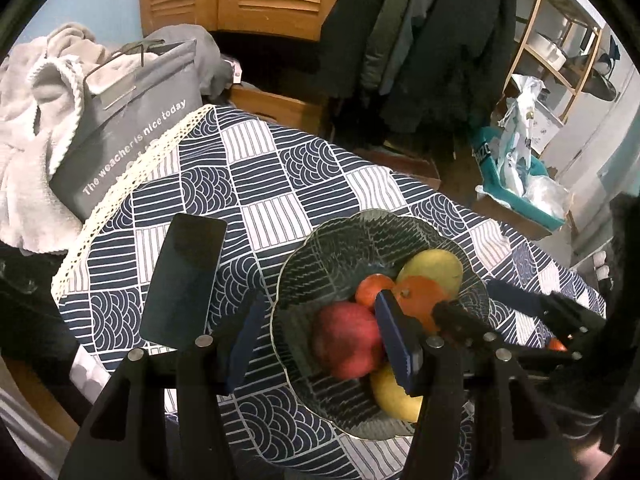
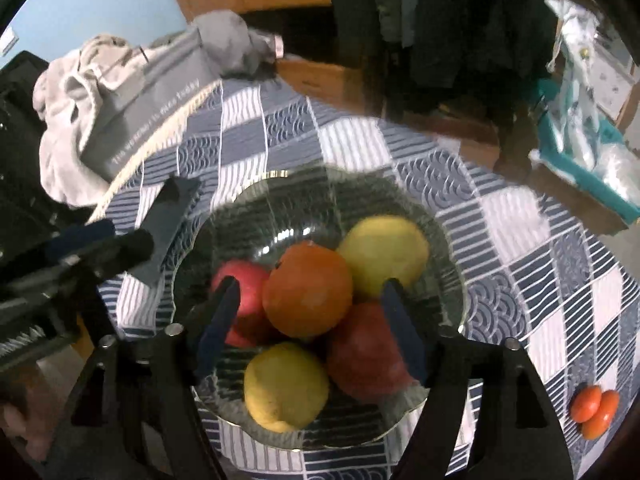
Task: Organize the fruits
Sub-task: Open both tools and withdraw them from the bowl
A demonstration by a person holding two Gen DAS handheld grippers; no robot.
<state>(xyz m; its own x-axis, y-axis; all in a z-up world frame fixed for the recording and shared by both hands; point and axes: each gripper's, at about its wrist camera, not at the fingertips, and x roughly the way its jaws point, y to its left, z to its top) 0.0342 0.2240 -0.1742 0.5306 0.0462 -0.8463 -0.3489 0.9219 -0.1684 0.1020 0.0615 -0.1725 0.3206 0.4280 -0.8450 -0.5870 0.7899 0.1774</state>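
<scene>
A clear glass bowl [image 2: 280, 178] on the patterned tablecloth holds two yellow fruits [image 2: 384, 256], two red apples [image 2: 364, 354] and an orange [image 2: 308, 288] lying on top of the pile. My right gripper [image 2: 310, 328] hangs open over the bowl, its blue pads [image 2: 218, 328] either side of the orange and not touching it. My left gripper [image 1: 322, 342] is open as well. It straddles the bowl's left rim [image 1: 276, 320], with one finger outside the bowl and the other above a red apple [image 1: 346, 340]. Three small orange-red fruits [image 2: 594, 406] lie on the cloth to the right.
A dark phone [image 1: 184, 284] lies left of the bowl. A grey bag [image 1: 132, 132] and pale towels [image 1: 32, 120] press against the table's far left edge. Hanging coats [image 1: 420, 40] and a teal box [image 1: 520, 196] stand beyond the far edge.
</scene>
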